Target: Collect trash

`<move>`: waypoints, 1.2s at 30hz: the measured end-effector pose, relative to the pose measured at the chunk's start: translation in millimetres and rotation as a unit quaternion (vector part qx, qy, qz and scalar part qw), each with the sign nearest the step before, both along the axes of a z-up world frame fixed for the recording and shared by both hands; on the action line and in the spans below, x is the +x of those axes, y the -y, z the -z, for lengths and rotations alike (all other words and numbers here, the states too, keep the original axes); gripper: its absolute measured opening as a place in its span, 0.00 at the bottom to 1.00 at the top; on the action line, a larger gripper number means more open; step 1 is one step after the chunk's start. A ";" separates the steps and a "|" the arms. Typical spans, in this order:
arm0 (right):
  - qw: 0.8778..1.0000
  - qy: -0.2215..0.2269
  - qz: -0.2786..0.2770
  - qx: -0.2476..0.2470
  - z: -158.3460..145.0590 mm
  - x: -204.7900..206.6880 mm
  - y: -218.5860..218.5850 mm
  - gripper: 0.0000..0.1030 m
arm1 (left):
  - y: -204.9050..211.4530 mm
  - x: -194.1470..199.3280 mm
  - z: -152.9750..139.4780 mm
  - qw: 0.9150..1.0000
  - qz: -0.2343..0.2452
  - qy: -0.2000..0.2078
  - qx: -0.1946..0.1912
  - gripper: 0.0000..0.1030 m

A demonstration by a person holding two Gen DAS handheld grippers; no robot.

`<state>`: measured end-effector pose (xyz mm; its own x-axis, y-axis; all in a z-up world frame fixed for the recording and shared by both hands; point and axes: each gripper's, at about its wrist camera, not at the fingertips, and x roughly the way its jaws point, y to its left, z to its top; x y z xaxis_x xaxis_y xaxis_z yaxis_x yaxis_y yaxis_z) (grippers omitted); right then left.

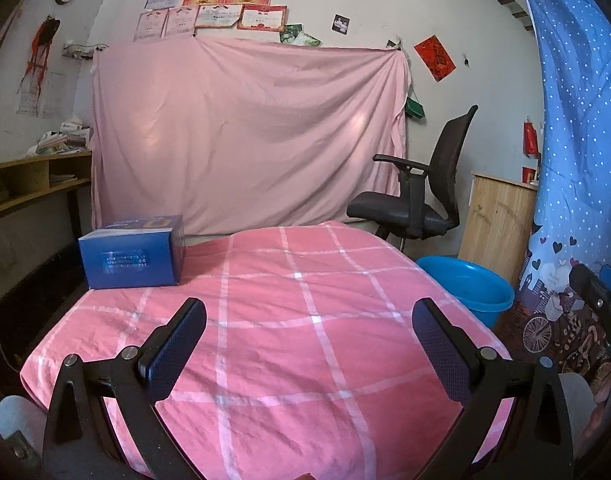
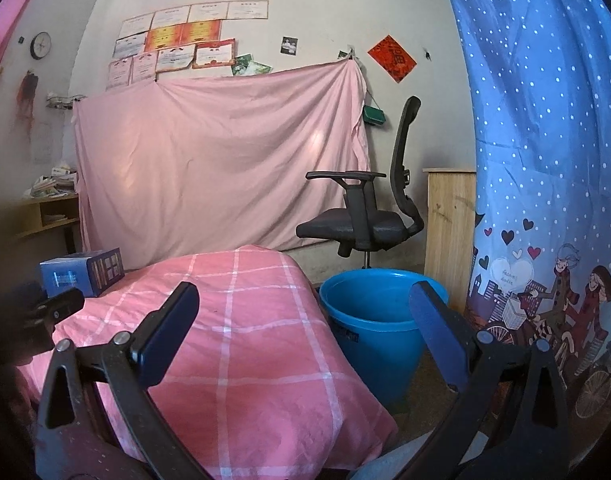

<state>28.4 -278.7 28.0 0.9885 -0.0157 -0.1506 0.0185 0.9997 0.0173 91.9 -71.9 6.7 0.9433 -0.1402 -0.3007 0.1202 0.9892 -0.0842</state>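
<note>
- Left wrist view: left gripper (image 1: 309,340) hovering wide open, blue box (image 1: 132,252) sitting ahead-left on the pink cloth (image 1: 305,320), probably the trash
- right gripper (image 2: 303,324) gaping empty too, blue bucket (image 2: 369,320) waiting just ahead for drop-offs

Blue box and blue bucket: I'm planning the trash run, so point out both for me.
Blue box (image 1: 131,262), left wrist view, on its front face.
Blue bucket (image 2: 375,340), right wrist view, on its outer wall.
</note>
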 end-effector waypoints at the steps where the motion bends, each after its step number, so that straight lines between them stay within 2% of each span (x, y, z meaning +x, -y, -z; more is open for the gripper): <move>1: 1.000 -0.001 -0.001 -0.001 0.8 -0.2 -1.0 1.00 | -0.8 -0.2 0.2 1.000 -0.001 0.000 -0.002 0.98; 36: 1.000 -0.009 -0.001 -0.003 6.1 -0.3 -6.7 1.00 | -6.9 -0.5 2.9 1.000 -0.008 0.004 -0.001 0.98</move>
